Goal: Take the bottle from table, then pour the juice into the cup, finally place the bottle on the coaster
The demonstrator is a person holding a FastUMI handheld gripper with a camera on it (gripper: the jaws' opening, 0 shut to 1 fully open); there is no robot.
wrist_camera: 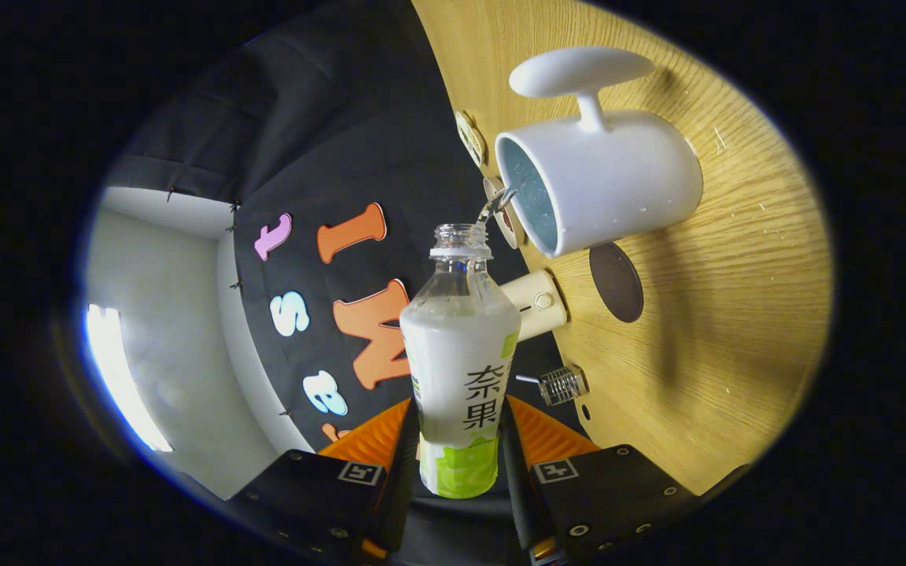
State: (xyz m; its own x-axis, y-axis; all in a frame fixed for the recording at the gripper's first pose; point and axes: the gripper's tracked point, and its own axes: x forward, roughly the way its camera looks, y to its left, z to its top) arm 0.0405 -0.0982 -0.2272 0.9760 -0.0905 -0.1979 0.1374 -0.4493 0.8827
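Bottle (459, 354) uncapped, tilted, in gripper (461, 448)

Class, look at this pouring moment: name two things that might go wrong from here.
1. The stream from the bottle enters the cup close to its rim, so a small wobble could spill juice onto the table.
2. The gripper clamps the bottle low down; tilted, it might slip before reaching the coaster.

Dim booth; window glare beyond wall; fisheye-warped edges.
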